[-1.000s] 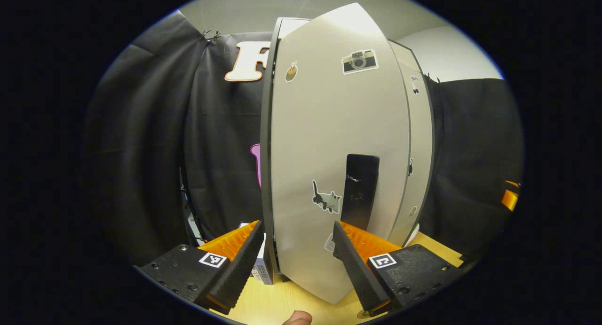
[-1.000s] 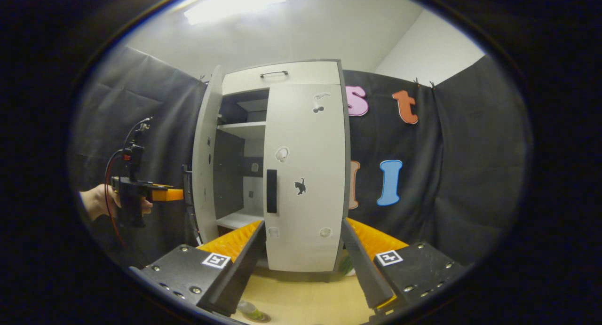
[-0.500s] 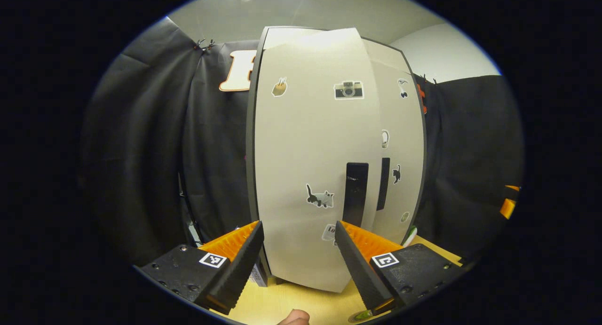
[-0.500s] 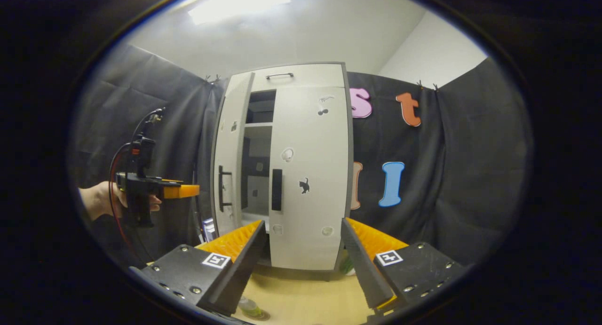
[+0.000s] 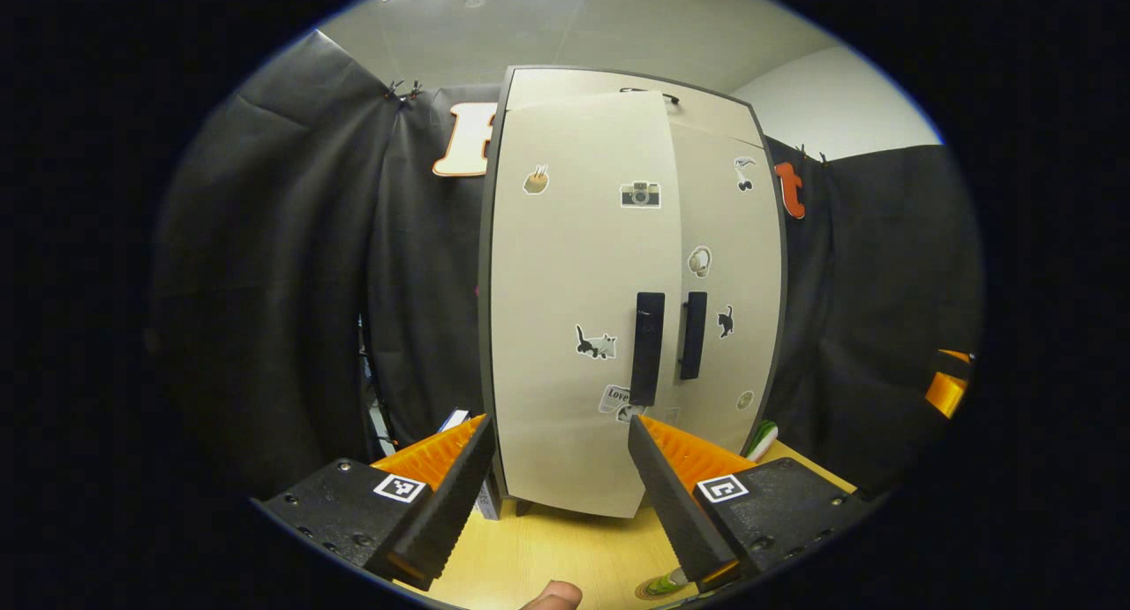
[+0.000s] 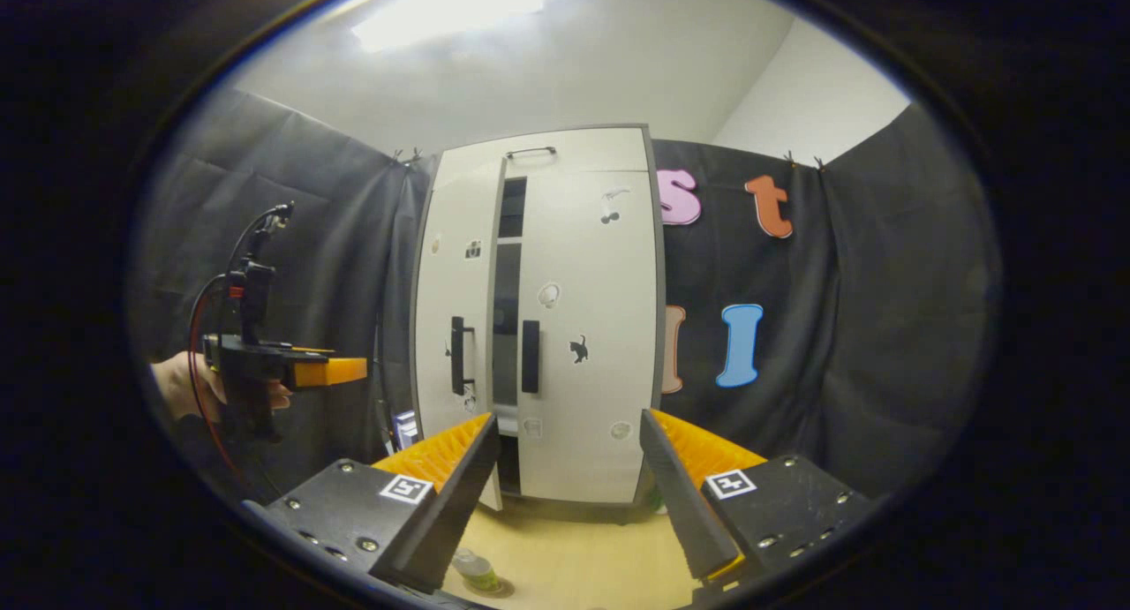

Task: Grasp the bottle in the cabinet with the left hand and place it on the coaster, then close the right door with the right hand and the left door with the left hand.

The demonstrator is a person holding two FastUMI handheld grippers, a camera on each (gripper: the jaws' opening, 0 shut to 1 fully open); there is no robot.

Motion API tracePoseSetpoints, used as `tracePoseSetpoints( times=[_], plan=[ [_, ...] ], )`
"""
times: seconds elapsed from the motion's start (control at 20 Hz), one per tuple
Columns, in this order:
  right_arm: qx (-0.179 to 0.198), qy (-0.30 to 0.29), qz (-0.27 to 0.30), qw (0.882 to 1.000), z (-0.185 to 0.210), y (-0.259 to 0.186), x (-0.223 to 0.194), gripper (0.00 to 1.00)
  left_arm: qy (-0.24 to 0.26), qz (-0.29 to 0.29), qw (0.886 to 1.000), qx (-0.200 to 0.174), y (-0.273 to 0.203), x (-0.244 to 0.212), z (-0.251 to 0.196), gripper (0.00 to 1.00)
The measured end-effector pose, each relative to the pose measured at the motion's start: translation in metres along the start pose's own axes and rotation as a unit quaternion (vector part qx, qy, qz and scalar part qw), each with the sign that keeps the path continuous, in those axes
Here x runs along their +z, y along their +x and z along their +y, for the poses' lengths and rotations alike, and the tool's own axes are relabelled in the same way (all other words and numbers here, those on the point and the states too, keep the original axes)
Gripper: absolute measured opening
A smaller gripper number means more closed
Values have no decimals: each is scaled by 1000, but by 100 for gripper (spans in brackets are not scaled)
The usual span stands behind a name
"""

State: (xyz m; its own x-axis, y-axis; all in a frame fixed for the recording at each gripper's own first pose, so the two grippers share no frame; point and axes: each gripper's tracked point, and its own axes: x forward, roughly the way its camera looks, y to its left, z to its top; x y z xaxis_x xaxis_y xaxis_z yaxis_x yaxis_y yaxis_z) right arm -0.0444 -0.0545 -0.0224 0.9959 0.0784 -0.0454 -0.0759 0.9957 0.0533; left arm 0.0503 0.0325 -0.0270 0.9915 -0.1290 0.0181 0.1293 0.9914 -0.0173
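Black-draped booth, wooden table (image 6: pixel 574 548). Cabinet (image 6: pixel 565 151): right door (image 6: pixel 587 327) shut, left door (image 6: pixel 455 274) slightly ajar. Left gripper (image 5: pixel 556 469) and right gripper (image 6: pixel 569 469): fingers wide apart, empty. Bottle (image 6: pixel 477 570) on table. Risk: left door stays unlatched if not pushed home.

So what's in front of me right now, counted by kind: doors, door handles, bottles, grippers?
Doors: 2, left door and right door
Door handles: 2, and
Bottles: 1, bottle on the table
Grippers: 2, left gripper and right gripper
Total: 7
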Motion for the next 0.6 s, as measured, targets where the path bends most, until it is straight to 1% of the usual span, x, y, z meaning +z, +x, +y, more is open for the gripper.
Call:
tracePoseSetpoints(
  times=[0.05, 0.25, 0.3, 0.35, 0.5, 0.6],
  plan=[
    [-7, -5, -1, 1000, -1, 0, 0, 96, 3, -6, 1000, 7, -5, 3, 1, 96],
    [-20, 9, -2, 1000, 12, 6, 4, 96, 3, -17, 999, 28, -15, 12, 4, 96],
    [-22, 13, -2, 1000, 16, 8, 5, 94, 7, -18, 999, 30, -18, 13, 5, 96],
    [-24, 15, -5, 1000, 20, 12, 6, 97, 11, -21, 999, 30, -19, 15, 5, 96],
    [-33, 10, -2, 999, 30, 21, 4, 96, 19, -13, 999, 28, -20, 7, 3, 96],
    [-38, 9, -1, 999, 37, 24, 4, 96, 17, -6, 1000, 14, -18, -1, -3, 96]
  ],
)
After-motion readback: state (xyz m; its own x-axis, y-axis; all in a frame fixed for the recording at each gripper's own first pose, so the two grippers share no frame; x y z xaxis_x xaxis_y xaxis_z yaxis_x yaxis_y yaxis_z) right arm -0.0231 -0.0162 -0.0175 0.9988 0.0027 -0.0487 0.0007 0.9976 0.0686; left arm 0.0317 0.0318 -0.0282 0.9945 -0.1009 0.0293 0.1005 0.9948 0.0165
